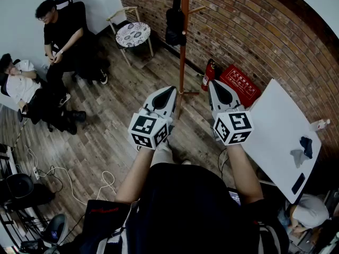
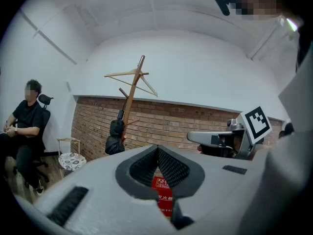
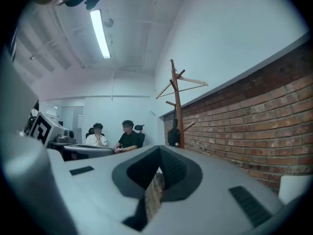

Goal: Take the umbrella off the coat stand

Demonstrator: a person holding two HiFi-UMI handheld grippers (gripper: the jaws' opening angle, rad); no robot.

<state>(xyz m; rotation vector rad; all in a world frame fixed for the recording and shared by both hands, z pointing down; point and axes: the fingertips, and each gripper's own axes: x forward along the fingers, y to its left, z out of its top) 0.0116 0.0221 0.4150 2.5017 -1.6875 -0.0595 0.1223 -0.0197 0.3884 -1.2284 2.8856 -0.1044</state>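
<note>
A folded black umbrella (image 1: 175,23) hangs from a peg high on the wooden coat stand (image 1: 183,52), which rises in front of the brick wall. Both grippers are held level and side by side, some way short of the stand. My left gripper (image 1: 168,92) is shut and empty, just left of the pole's foot in the head view. On the other side of the pole, my right gripper (image 1: 217,86) is also shut on nothing. The left gripper view has the umbrella (image 2: 116,137) left of my left gripper (image 2: 157,153). The right gripper view has the umbrella (image 3: 173,136) just beyond my right gripper (image 3: 159,153).
A chair with a patterned cushion (image 1: 132,34) stands left of the stand. Two people sit at the left (image 1: 63,36) (image 1: 18,83). A fire extinguisher (image 1: 211,73) and a red box (image 1: 239,83) sit by the wall. A white table (image 1: 280,131) is at right; cables (image 1: 53,173) lie on the floor.
</note>
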